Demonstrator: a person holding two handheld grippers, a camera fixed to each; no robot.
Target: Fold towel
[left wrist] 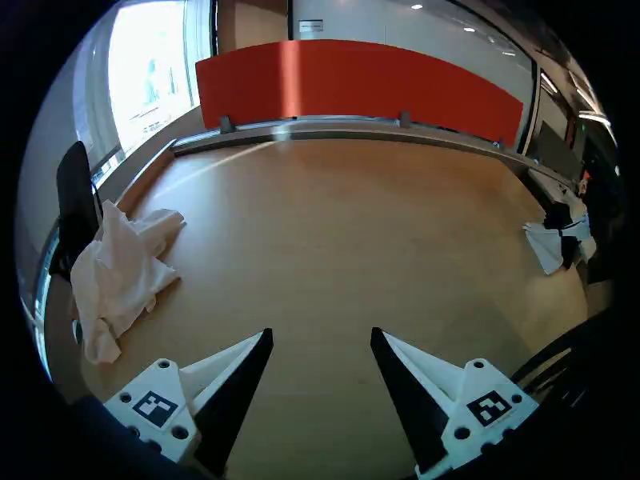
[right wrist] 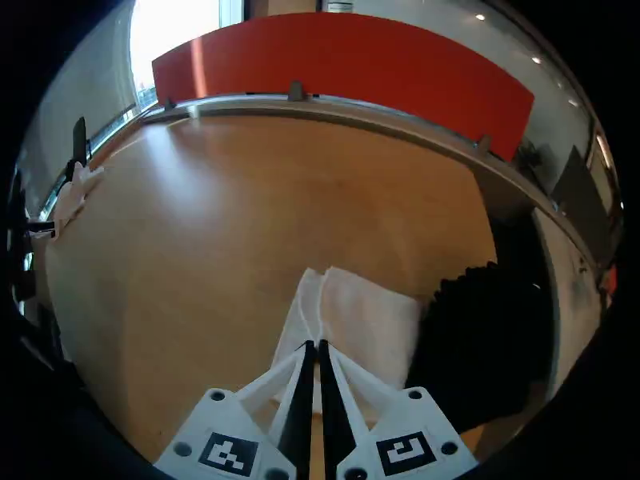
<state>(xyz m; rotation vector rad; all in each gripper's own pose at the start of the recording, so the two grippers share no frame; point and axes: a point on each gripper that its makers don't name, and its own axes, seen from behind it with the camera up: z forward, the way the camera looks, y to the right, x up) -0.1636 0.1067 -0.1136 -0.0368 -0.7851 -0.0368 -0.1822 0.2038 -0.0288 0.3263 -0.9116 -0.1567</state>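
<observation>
Office space with a bright window lies behind a pale wooden table that takes up most of both views. An orange-red partition panel stands along its far edge. In the right gripper view a black ribbed mass sits at the table's right edge; I cannot tell what it is.

Two cloths lie on the table, well apart. The crumpled white towel is heaped at the left edge, bunched and unfolded, partly hanging over the side. The folded white towel lies flat near the near right corner, just beside the black ribbed mass, squared into a neat rectangle with a raised ridge down its left part. In the left gripper view it shows small, at the right edge.

The left gripper hovers over bare wood near the front edge, its tongs spread wide with nothing between them. The right gripper has its tongs closed to a thin slit, and the towel's ridge runs straight into the tips, so I judge that a layer of cloth is pinched there.

As for progress, one towel looks finished apart from being let go or given a last tidy. The heap at the left edge is untouched, and it would need spreading flat before any fold.
</observation>
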